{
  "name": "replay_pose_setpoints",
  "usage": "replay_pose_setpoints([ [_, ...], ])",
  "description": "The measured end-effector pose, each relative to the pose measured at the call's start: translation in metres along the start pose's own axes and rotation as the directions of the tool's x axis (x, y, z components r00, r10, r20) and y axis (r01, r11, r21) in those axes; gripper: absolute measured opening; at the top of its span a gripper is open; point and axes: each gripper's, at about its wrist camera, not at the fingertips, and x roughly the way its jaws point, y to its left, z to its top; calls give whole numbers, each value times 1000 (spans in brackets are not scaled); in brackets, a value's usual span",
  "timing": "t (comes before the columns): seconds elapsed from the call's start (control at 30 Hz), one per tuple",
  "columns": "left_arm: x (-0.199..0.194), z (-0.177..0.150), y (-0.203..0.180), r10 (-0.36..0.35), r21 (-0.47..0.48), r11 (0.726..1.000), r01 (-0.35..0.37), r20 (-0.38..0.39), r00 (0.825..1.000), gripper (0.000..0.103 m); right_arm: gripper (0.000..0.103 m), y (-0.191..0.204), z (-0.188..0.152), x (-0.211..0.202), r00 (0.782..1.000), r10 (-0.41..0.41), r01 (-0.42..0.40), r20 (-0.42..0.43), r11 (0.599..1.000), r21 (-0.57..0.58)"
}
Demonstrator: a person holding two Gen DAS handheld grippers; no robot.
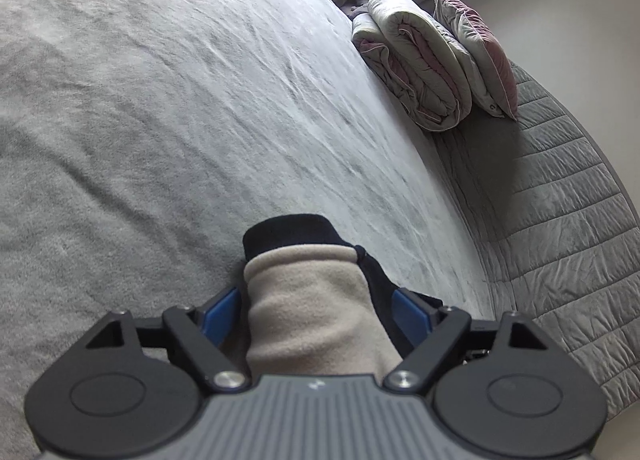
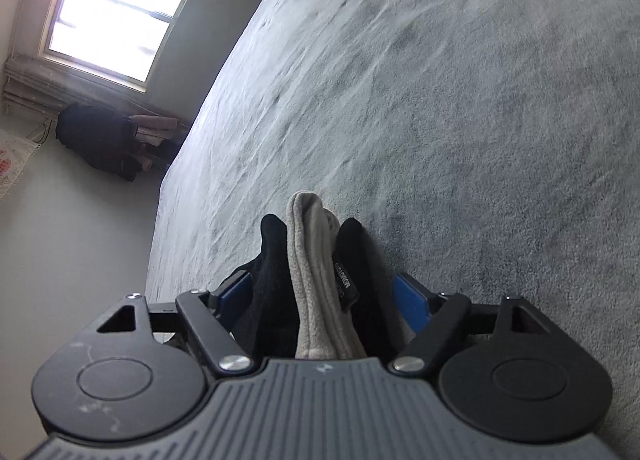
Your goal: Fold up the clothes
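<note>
Fleece garment (image 1: 312, 300), beige outside with a dark navy lining. In the left wrist view, bunched thick between the blue finger pads (image 1: 224, 310), reaching out past the fingertips, navy edge folded out beyond the beige. In the right wrist view, same garment (image 2: 316, 284) gathered in upright folds between the pads (image 2: 412, 302): navy, beige, navy, a small black label on the right fold.

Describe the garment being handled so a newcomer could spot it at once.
On the wide grey bed, look at its near edge, far from the folded quilt and pillow. The garment is fleece, beige inside and dark navy outside, unlike the pale pink-lined bedding.
</note>
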Motion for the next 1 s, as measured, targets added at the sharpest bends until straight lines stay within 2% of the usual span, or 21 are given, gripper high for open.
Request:
replay_pose_setpoints([
  [0.1, -3, -2, 2, -5, -32, 999, 5, -22, 1000, 81, 76, -2, 3, -5, 1000, 7, -6, -17, 999, 47],
  [0.27, -5, -8, 0, -26, -71, 997, 16, -143, 989, 81, 73, 0, 0, -17, 999, -25, 26, -34, 999, 33],
  [0.43, -7, -16, 0, -35, -82, 996, 20, -183, 982, 81, 74, 5, 0, -25, 997, -59, 58, -46, 998, -25],
  [0.57, -8, -21, -4, -16, -66, 998, 3, -194, 981, 81, 77, 12, 2, -25, 992, -84, 74, -99, 993, -95],
  [0.67, -9, -25, -15, 29, -19, 999, -33, -192, 981, 81, 78, 14, 3, -31, 988, -109, 94, -111, 986, -134],
  [0.77, -8, -30, -27, 90, 70, 994, -79, -189, 978, 83, 78, 13, 2, -37, 986, -116, 100, -117, 985, -139],
  [0.9, -4, -35, -45, 171, 185, 973, -138, -179, 969, 86, 78, 12, -1, -42, 985, -125, 107, -120, 983, -147],
  [1.0, -5, -35, -50, 212, 218, 961, -172, -174, 962, 86, 78, 15, -4, -49, 983, -146, 125, -110, 976, -177],
])
